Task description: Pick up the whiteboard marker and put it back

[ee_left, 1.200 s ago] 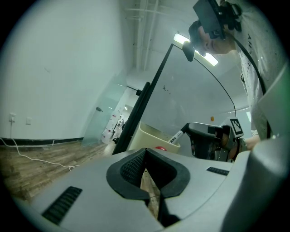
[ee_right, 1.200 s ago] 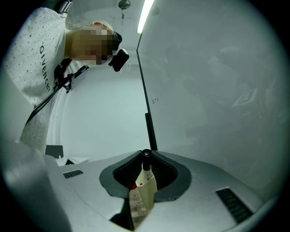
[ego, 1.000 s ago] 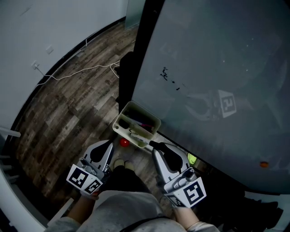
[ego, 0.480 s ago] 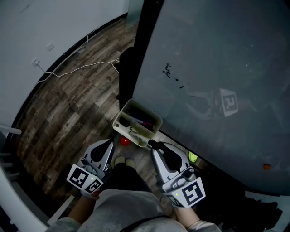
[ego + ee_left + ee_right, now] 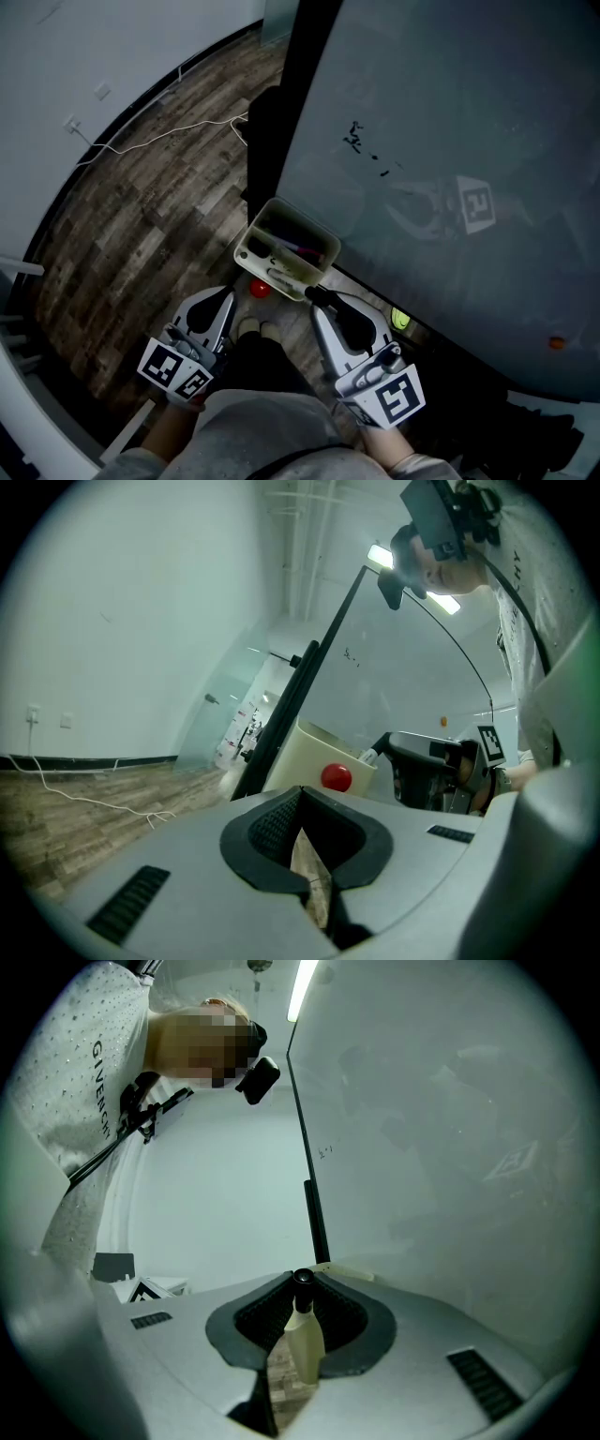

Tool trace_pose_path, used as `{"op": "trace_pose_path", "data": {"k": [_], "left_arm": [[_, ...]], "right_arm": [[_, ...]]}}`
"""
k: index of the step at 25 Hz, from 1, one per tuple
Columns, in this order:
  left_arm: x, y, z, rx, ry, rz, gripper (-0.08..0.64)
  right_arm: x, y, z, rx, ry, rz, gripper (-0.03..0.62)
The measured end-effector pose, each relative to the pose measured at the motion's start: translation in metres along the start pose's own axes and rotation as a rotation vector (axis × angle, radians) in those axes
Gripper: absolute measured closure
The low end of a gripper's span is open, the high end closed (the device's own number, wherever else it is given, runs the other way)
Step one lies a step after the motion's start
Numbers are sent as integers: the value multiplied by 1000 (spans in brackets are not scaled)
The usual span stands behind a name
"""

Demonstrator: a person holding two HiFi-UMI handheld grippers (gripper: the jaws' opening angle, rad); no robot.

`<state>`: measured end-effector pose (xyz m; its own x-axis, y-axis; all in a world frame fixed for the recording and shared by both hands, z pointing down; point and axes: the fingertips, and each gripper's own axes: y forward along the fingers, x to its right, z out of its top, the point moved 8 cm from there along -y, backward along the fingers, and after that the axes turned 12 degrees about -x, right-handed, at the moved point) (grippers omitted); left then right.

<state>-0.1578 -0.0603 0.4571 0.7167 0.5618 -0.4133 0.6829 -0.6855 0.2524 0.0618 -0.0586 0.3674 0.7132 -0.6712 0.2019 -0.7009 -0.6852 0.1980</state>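
Observation:
The whiteboard marker (image 5: 301, 1330), a white barrel with a black cap, sits upright between the jaws of my right gripper (image 5: 302, 1290), which is shut on it. In the head view the right gripper (image 5: 317, 298) points at the near corner of the cream pen tray (image 5: 251, 242) fixed under the glass whiteboard (image 5: 450, 141). From the left gripper view the marker's (image 5: 371, 753) tip pokes out just beside the tray (image 5: 305, 752). My left gripper (image 5: 223, 302) hangs to the left of the tray, its jaws (image 5: 300, 803) closed with nothing in them.
Several pens lie inside the tray. A red round magnet (image 5: 258, 289) sticks on the tray's front; a green spot (image 5: 398, 322) and an orange dot (image 5: 557, 343) sit low on the board. A white cable (image 5: 169, 131) trails over the wooden floor. The person's legs are below.
The head view has drifted slightly. Both grippers keep their places and the marker stays held in the right one.

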Motion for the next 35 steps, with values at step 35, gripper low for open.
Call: {"op": "trace_pose_path", "data": {"k": [35], "left_arm": [[-6,-2,-8,-17,-6,-4,545]], "right_arm": [[-6,-3,-15,11,28,7,500]]}}
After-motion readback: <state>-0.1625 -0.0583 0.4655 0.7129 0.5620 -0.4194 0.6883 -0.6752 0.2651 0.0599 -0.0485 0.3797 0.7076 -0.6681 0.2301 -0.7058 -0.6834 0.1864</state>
